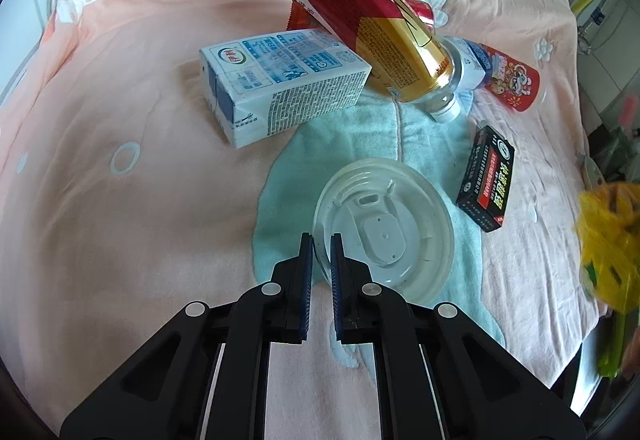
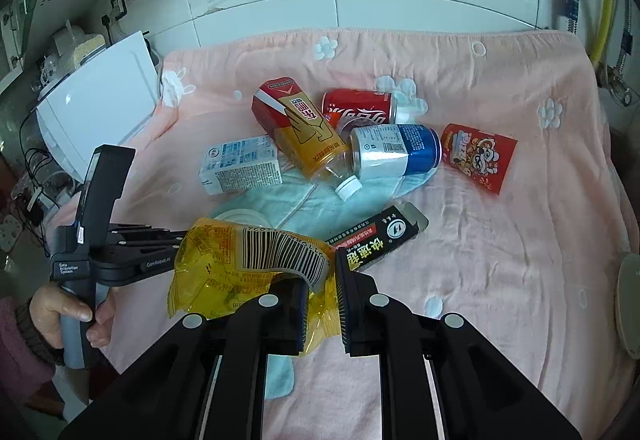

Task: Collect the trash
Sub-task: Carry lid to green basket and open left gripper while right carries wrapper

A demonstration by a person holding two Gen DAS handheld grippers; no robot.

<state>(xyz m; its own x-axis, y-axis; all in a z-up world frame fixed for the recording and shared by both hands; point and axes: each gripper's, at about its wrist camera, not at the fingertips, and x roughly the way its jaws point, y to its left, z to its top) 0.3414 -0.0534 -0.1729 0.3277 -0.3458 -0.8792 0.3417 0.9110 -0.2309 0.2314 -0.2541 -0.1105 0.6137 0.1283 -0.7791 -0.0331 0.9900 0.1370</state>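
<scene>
Pink fleece blanket (image 1: 120, 240) covers the whole work surface, with a pale blue patch at its middle; the trash lies on it, most of it heaped toward twelve o'clock in the left wrist view. Biggest there is the red-and-gold bottle (image 1: 380, 36), tipped over the white milk carton (image 1: 276, 80) at eleven; a black box (image 1: 486, 182) lies at three. Nearest, the clear plastic lid (image 1: 384, 228) lies with its rim pinched between the narrowed jaws of the left gripper (image 1: 322, 260). The right gripper (image 2: 322, 280) is clamped on a yellow crinkled wrapper (image 2: 248, 260) — raised above the blanket. Risks, as I judge them: the thin, slick lid rim could slip free on lifting, and the wrapper — held by one edge — could tear or slide out.
</scene>
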